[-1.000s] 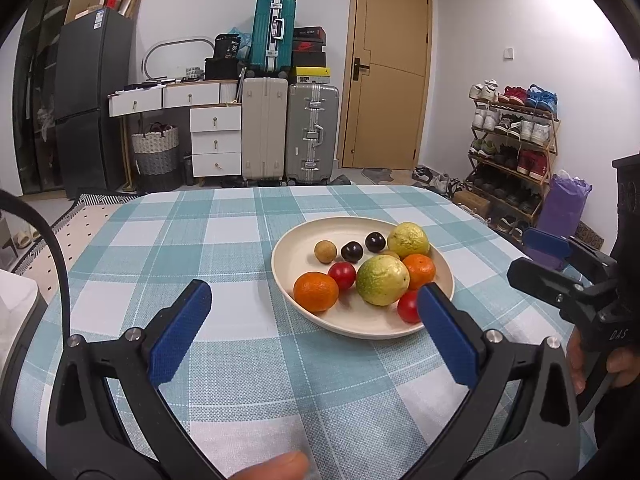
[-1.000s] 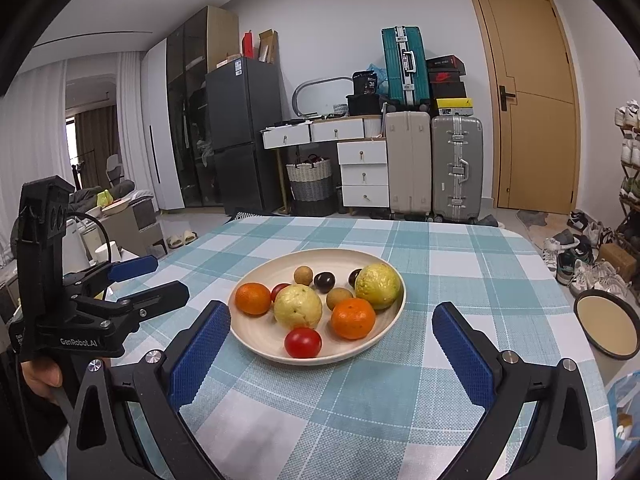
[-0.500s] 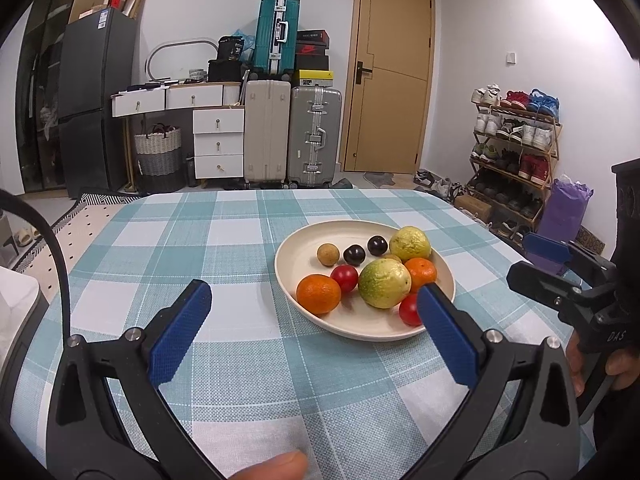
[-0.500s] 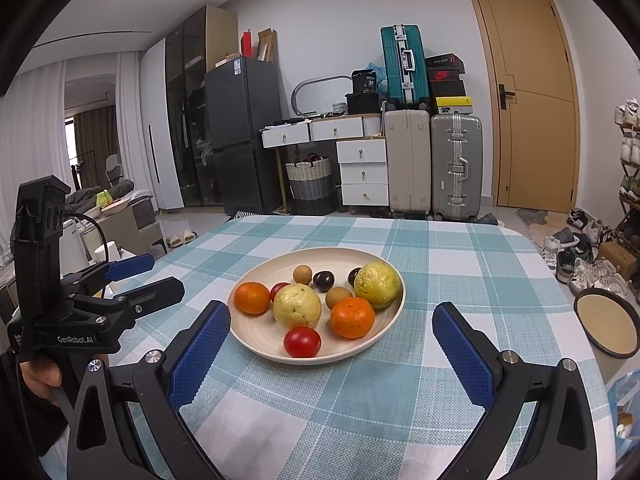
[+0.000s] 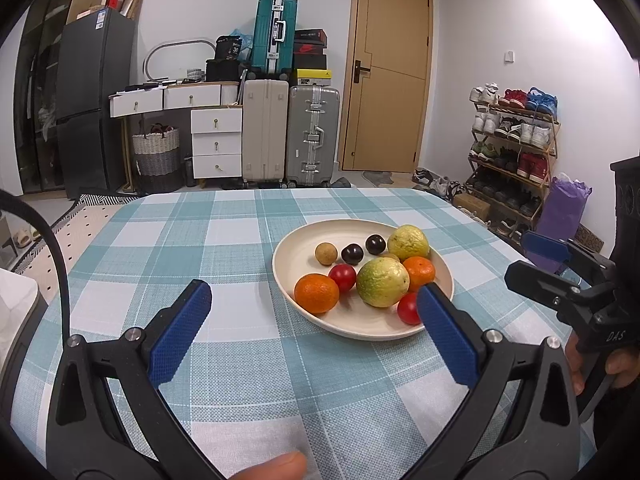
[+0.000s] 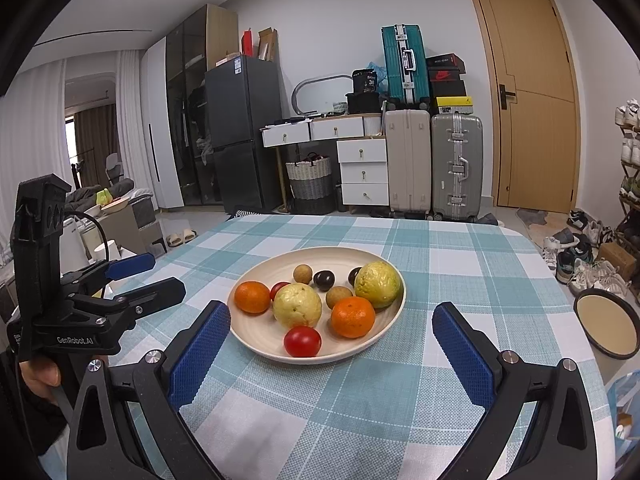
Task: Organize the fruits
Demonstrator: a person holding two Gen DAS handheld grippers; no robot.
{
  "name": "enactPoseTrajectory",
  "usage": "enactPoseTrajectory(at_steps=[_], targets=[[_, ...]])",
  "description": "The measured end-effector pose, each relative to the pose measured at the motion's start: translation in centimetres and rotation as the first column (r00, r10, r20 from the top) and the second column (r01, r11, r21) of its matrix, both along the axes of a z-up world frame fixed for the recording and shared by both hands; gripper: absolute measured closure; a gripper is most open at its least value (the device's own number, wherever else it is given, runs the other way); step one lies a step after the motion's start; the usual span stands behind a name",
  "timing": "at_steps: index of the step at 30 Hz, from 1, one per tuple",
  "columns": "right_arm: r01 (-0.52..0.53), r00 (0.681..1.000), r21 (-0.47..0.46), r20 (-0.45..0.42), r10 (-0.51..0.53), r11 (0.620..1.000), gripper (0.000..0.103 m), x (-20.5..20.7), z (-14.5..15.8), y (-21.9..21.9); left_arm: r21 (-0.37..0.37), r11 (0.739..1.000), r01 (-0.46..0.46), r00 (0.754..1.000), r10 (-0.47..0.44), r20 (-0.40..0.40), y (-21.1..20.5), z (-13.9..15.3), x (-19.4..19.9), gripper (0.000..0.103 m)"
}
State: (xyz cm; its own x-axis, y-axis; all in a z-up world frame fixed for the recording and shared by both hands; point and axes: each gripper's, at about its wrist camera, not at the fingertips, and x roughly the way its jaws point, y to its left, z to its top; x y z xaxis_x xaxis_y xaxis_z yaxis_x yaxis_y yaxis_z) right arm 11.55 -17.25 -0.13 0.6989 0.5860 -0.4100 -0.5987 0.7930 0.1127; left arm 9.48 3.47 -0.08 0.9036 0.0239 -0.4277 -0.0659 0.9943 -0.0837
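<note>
Left wrist view shows the left gripper (image 5: 312, 304) with its 2 blue textured fingers (image 5: 178, 330) spread wide and holding nothing, poised low over the teal-and-white checked tablecloth (image 5: 224, 364) short of the plate. A fingertip of the person (image 5: 276, 467) shows at the bottom edge. The right gripper (image 6: 332, 344) is likewise spread wide with nothing between its blue pads (image 6: 460, 356), aimed straight at the round cream plate (image 6: 260, 336), which sits between its fingers from this angle.

All the fruit in view lies gathered on that plate: 2 oranges, the left orange (image 6: 252, 297) and the front orange (image 6: 353, 317); 2 yellow-green guavas, the near guava (image 6: 297, 306) and the far guava (image 6: 377, 284); 2 red tomatoes, of which the front tomato (image 6: 302, 341) rests by the near rim; 2 small tan round fruits (image 6: 303, 273); and 2 dark plums (image 6: 323, 279). They touch or sit just beside one another, kept from rolling by the raised rim.

With both grippers wide and level with the plate, either can reach in. Whether the fruit is gathered as wanted or awaits sorting elsewhere, I cannot tell. A dark-rimmed round dish (image 6: 608, 328) sits beyond the table's right edge.
</note>
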Motion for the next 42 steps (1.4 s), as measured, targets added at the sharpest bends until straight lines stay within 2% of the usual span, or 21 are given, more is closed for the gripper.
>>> enactPoseTrajectory(at_steps=[26, 29, 31, 42], targets=[[-0.009, 1.000, -0.008, -0.001, 0.009, 1.000, 0.000, 0.03, -0.18, 0.33, 0.000, 1.000, 0.007, 1.000, -0.007, -0.005, -0.10, -0.09, 0.05, 0.000], [-0.007, 1.000, -0.008, -0.002, 0.007, 1.000, 0.000, 0.02, -0.20, 0.31, -0.002, 1.000, 0.020, 0.999, -0.020, -0.032, -0.25, -0.31, 0.34, 0.000], [-0.001, 1.000, -0.005, 0.008, 0.001, 1.000, 0.000, -0.05, -0.14, 0.32, 0.007, 1.000, -0.011, 1.000, 0.011, -0.016, -0.24, -0.19, 0.05, 0.000], [-0.008, 1.000, -0.010, 0.008, 0.008, 1.000, 0.000, -0.02, -0.11, 0.38, -0.015, 1.000, -0.010, 1.000, 0.010, -0.009, 0.13, -0.27, 0.03, 0.000]])
